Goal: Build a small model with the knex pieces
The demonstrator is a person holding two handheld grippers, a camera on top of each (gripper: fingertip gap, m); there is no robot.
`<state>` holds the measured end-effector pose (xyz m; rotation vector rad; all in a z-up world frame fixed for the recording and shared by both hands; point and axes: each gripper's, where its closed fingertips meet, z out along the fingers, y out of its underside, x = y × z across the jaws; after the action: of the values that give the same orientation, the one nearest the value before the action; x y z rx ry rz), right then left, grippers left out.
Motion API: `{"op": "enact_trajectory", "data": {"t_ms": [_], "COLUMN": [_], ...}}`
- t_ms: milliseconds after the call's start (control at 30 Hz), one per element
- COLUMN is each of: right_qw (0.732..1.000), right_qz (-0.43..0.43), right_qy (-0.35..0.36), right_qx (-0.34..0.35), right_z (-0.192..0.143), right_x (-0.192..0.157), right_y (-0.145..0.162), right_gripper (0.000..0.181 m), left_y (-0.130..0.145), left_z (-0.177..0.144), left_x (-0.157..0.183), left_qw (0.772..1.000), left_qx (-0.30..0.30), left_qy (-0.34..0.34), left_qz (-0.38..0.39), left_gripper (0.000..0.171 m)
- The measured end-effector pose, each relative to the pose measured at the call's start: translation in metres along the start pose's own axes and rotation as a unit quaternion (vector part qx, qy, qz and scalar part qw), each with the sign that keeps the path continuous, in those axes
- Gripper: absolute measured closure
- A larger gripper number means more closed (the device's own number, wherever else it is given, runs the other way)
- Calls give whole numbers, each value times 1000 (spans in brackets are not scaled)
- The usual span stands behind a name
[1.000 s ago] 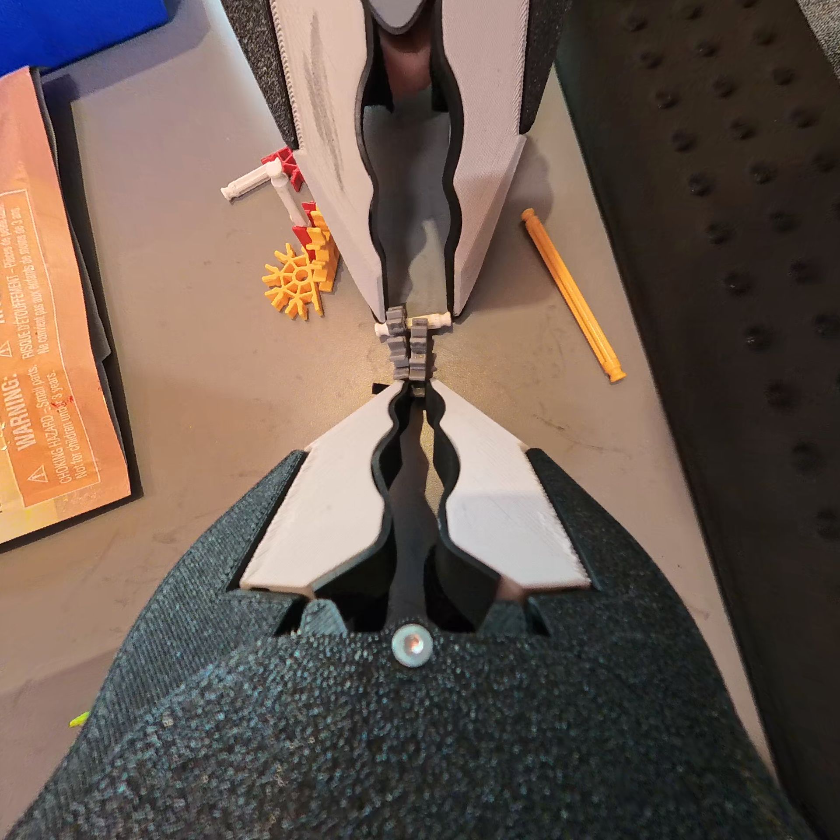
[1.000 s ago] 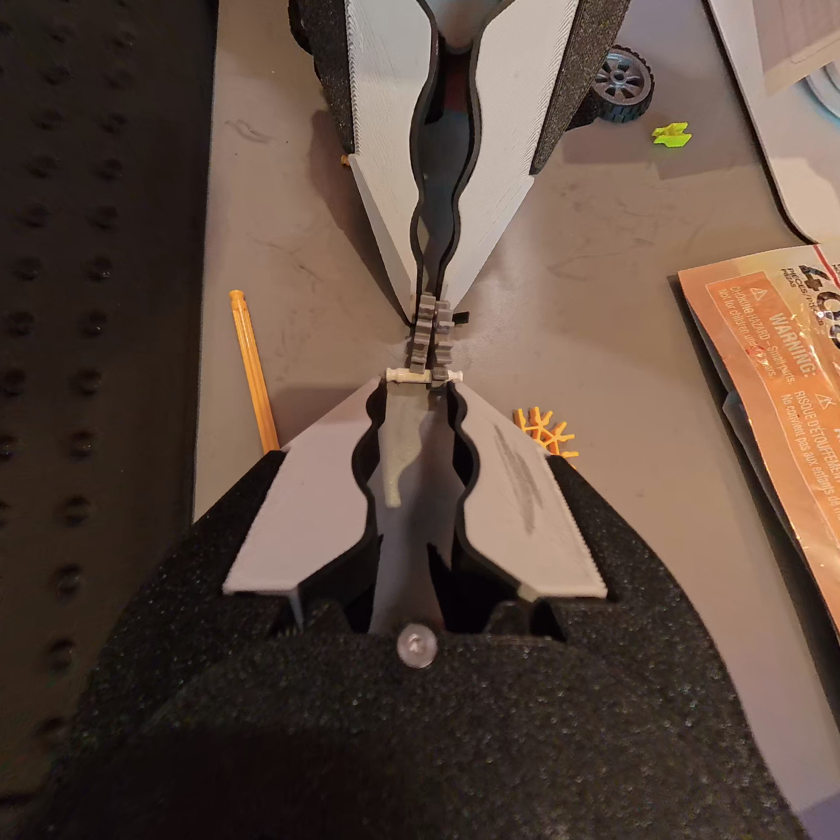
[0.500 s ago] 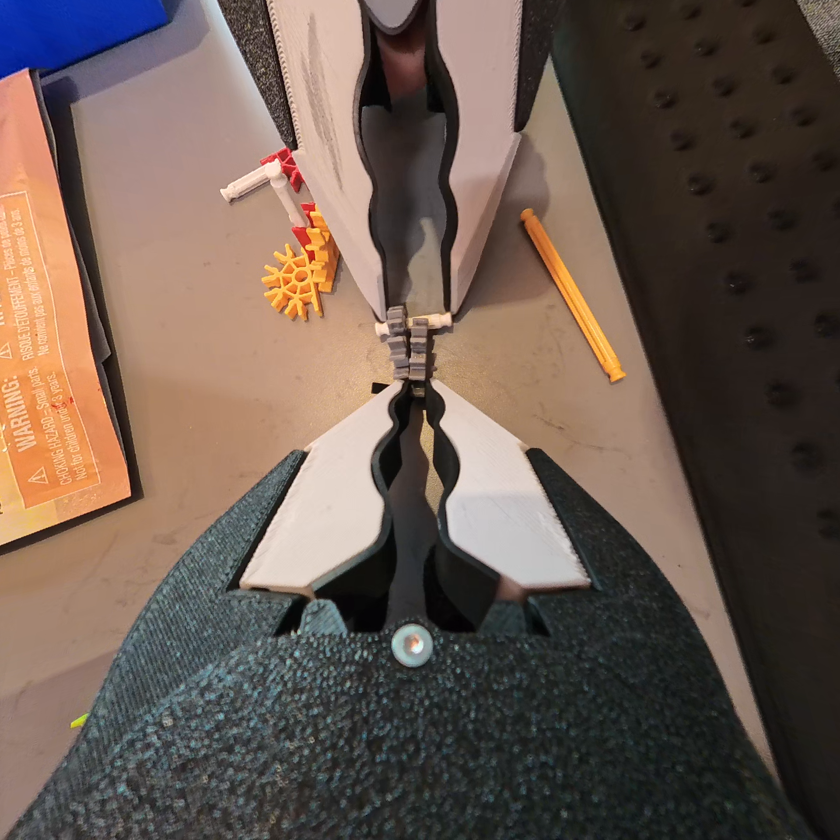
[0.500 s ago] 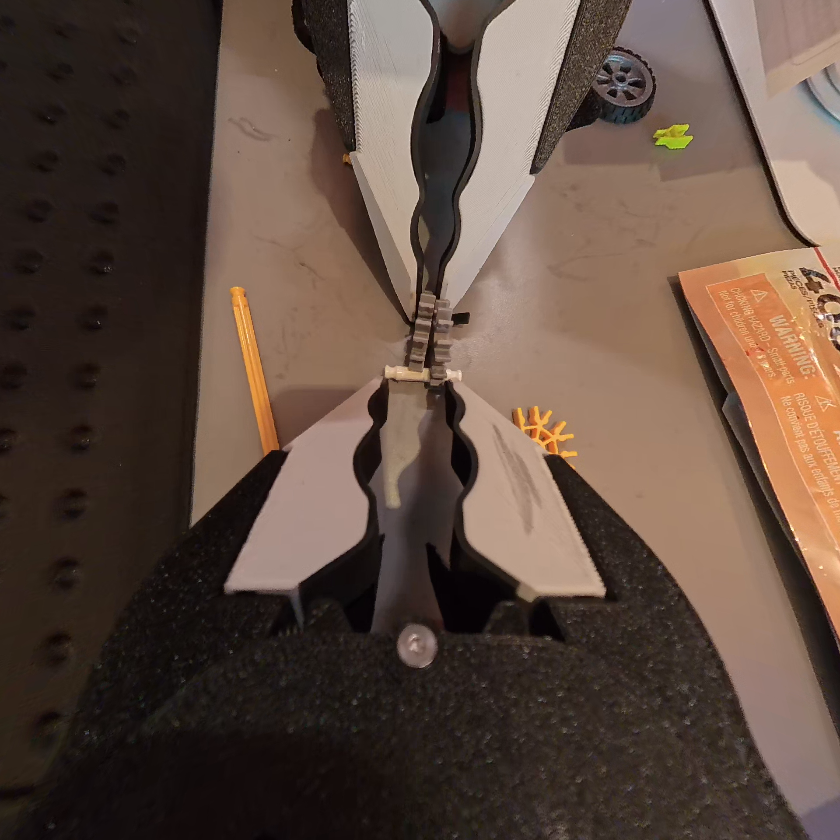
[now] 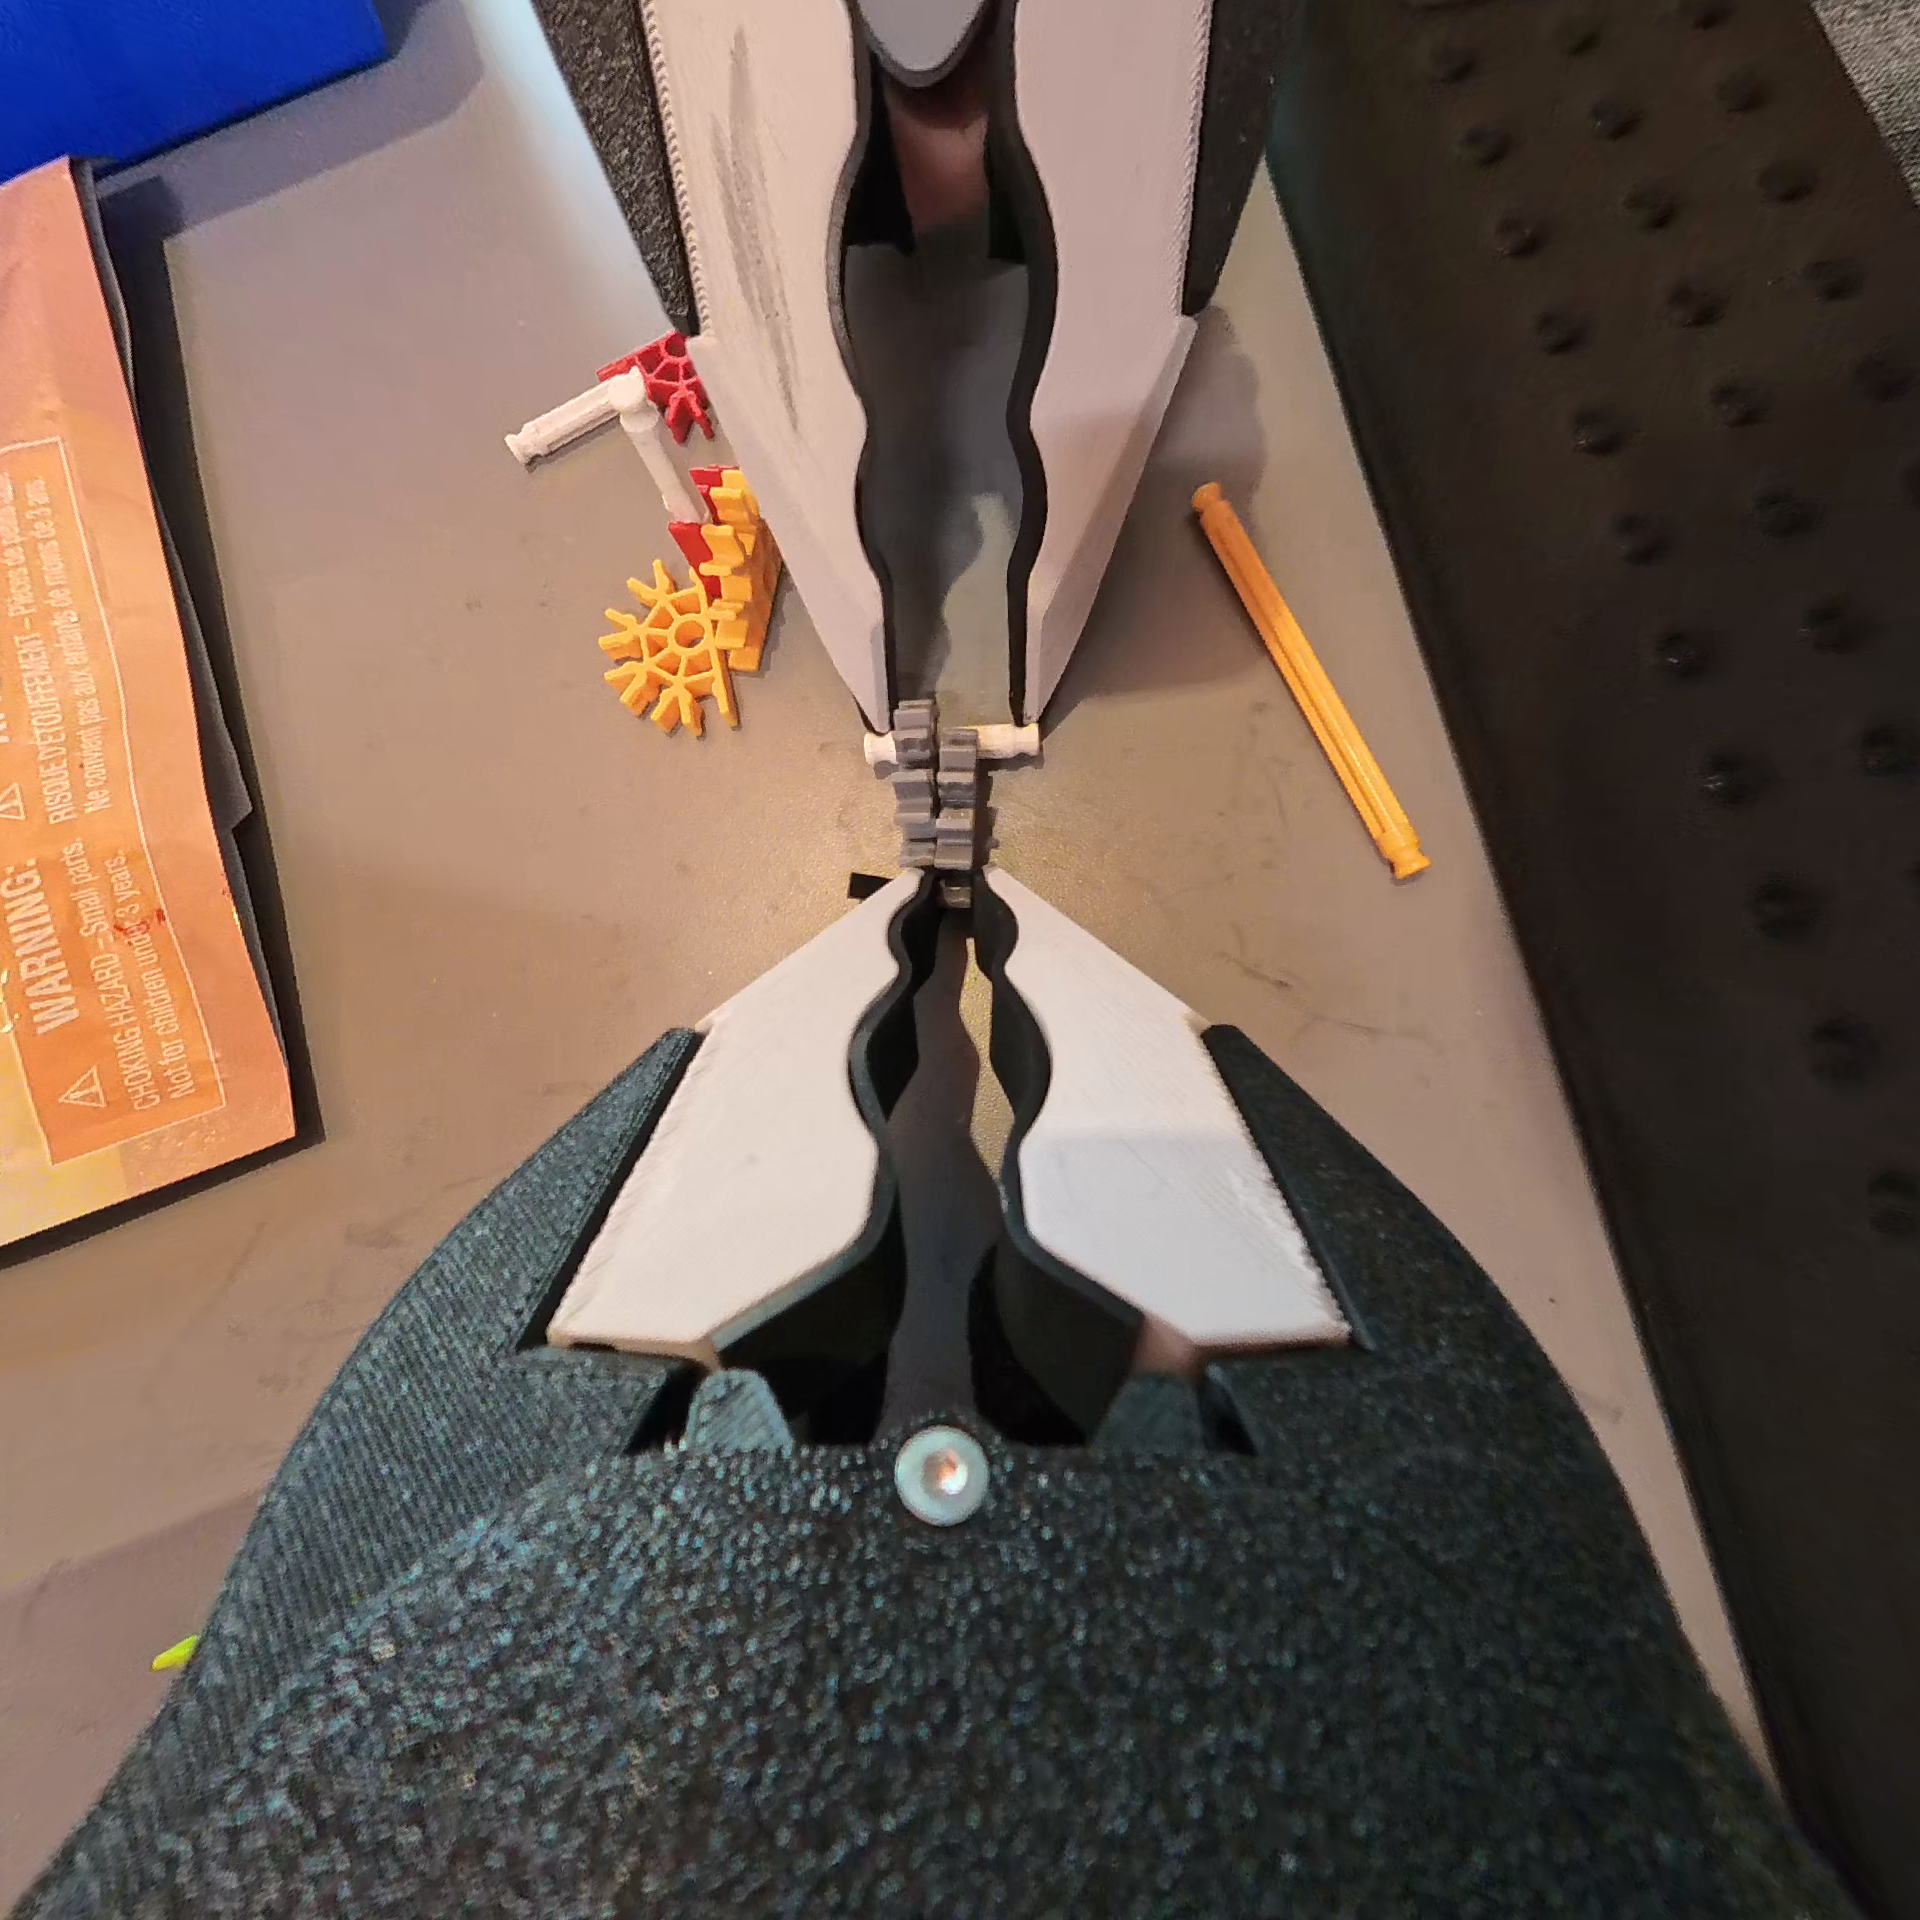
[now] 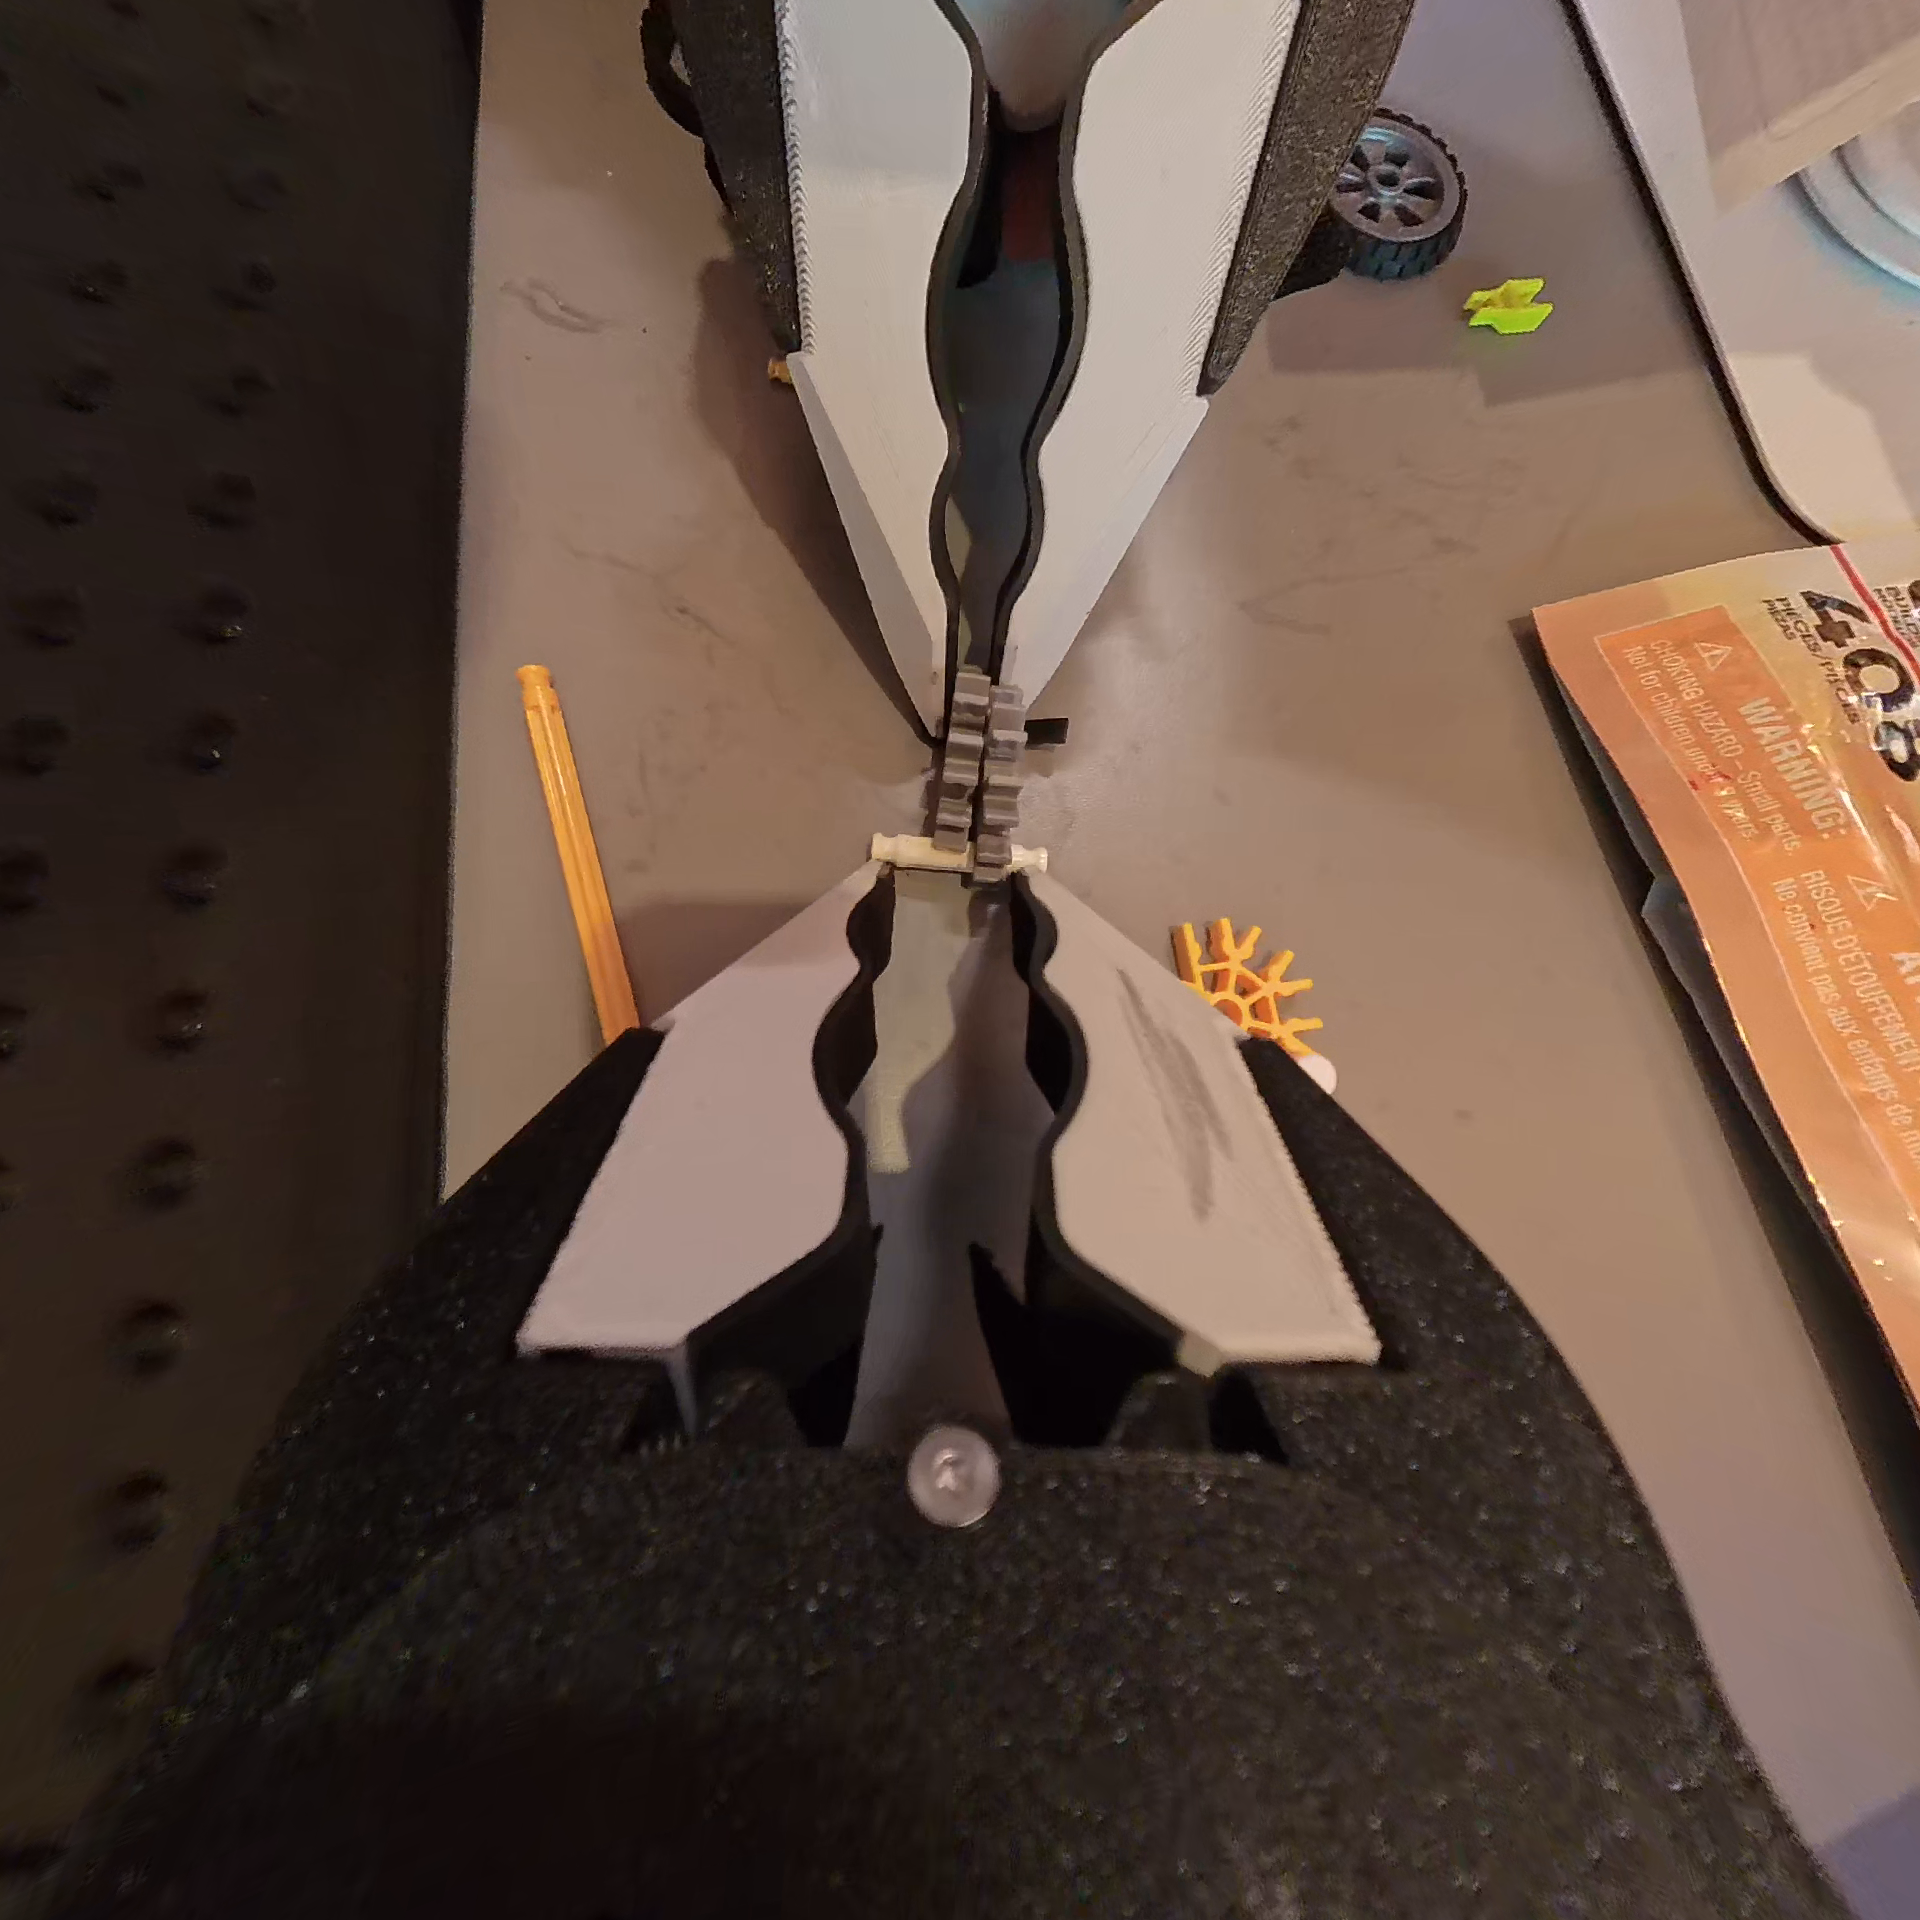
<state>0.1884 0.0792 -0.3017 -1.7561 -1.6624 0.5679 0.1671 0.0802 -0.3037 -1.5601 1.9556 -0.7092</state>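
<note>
Two grey toothed connectors stand side by side on a short white rod over the grey table. My left gripper is shut on the near edge of the grey connectors. My right gripper faces it from the far side, its tips closed on the two ends of the white rod. In the right wrist view my right gripper holds the white rod, and the left gripper pinches the grey connectors from the far side.
A yellow rod lies beside a black dimpled mat. A yellow snowflake connector and red connectors with white rods lie close by. An orange packet is at the left. A toy wheel and a green piece lie beyond. My left and right fingertips are right by each other.
</note>
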Motion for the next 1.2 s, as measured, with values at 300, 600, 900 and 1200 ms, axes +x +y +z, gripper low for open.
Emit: {"op": "enact_trajectory", "data": {"t_ms": [300,600,900,1200], "right_qw": [1000,999,999,999], "right_qz": [8,12,14,10], "right_qy": [18,36,33,37], "right_qx": [4,0,4,2], "right_z": [1,1,1,1], "right_x": [1,0,1,3], "right_y": [-1,-1,0,2], "right_gripper": [162,162,162,177], "left_y": [-1,-1,-1,-2], "left_z": [1,1,1,1], "left_x": [0,0,-1,-2], "left_qw": [1000,1000,999,999], "left_qx": [0,7,10,13], "left_qy": [-10,-26,-30,-38], "left_qz": [-2,0,9,11], "left_gripper": [167,168,166,164]}}
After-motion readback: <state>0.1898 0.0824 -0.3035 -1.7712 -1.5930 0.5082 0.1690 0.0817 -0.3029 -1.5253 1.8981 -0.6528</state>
